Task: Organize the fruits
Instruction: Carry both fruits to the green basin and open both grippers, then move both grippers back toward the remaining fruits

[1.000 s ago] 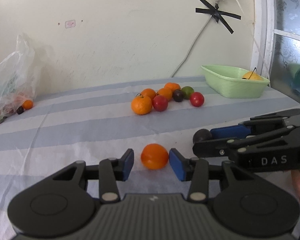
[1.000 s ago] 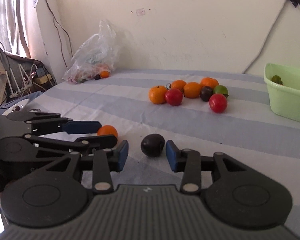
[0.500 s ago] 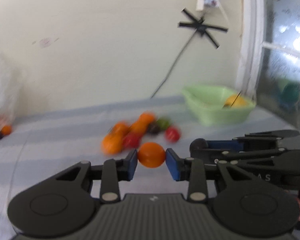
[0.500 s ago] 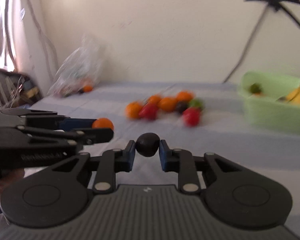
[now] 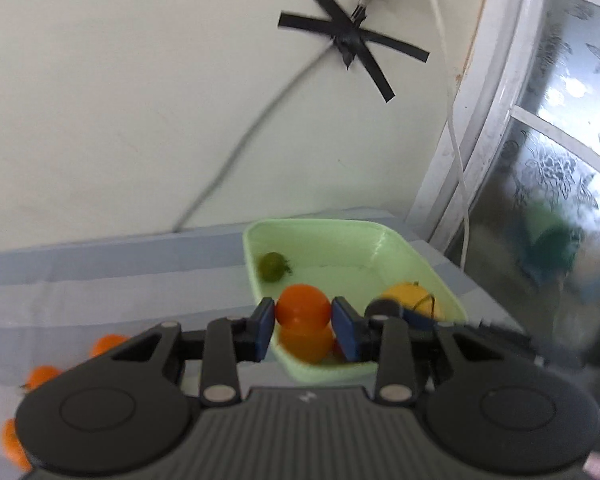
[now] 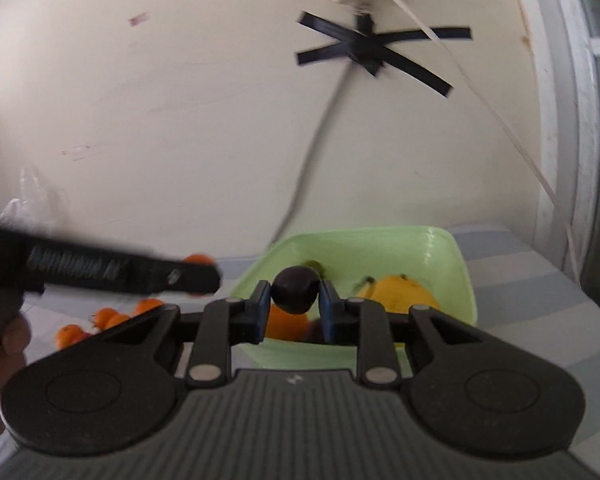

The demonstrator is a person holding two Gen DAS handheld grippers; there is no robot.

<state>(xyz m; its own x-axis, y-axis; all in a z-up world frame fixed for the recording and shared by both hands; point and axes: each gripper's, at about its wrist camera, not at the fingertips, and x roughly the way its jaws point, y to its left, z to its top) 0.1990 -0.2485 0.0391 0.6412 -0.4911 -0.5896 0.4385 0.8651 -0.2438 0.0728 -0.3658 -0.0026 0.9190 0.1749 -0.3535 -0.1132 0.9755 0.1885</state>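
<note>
The left tongs (image 5: 303,322) are clamping an orange fruit (image 5: 302,305), and it is hanging just above the near edge of the green tub (image 5: 388,240) in the lower middle of the frame, another orange fruit lying under it. The right tongs (image 6: 293,300) are gripping a dark round fruit (image 6: 296,289), their jaws just beginning to ease apart, over the tub's near left part in their own view. Both fruits seem placed for dropping; the right appears slightly deeper in.

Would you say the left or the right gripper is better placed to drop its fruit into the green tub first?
Probably the left gripper: its orange fruit already hangs over the green tub. The right gripper, jaws opening on the dark fruit, looks slightly short of the rim.
</note>
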